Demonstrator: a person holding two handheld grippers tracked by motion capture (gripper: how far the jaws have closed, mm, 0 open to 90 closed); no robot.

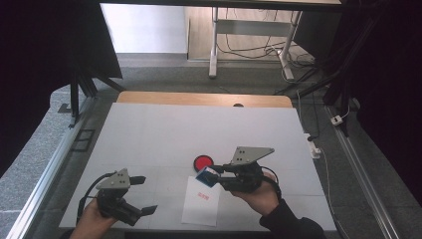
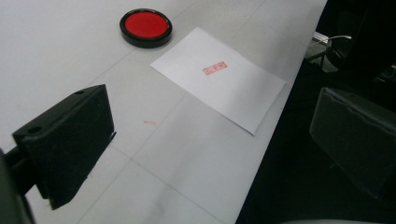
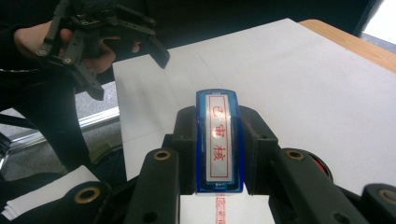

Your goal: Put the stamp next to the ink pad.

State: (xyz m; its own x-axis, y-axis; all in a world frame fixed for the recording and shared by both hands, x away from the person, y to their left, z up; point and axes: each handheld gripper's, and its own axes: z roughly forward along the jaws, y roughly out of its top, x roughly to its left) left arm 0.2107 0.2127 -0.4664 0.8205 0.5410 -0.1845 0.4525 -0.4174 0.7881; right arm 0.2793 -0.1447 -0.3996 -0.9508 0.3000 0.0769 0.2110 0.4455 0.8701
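High view: right gripper [image 1: 215, 175] clamped on blue stamp [image 1: 206, 177] above white sheet [image 1: 201, 205], red ink pad [image 1: 203, 162] at twelve o'clock; left gripper [image 1: 147, 195] spread, empty, at nine o'clock. Left gripper view: one red imprint [image 2: 215, 68] noted mid-sheet. Right gripper view: stamp [image 3: 219, 140] held square; advisable to lift straight, avoiding smear.

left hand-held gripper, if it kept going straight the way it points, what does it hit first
Probably the white sheet of paper, lying ahead between the open left hand-held gripper jaws; the red ink pad sits further off to one side. Depth is uncertain.
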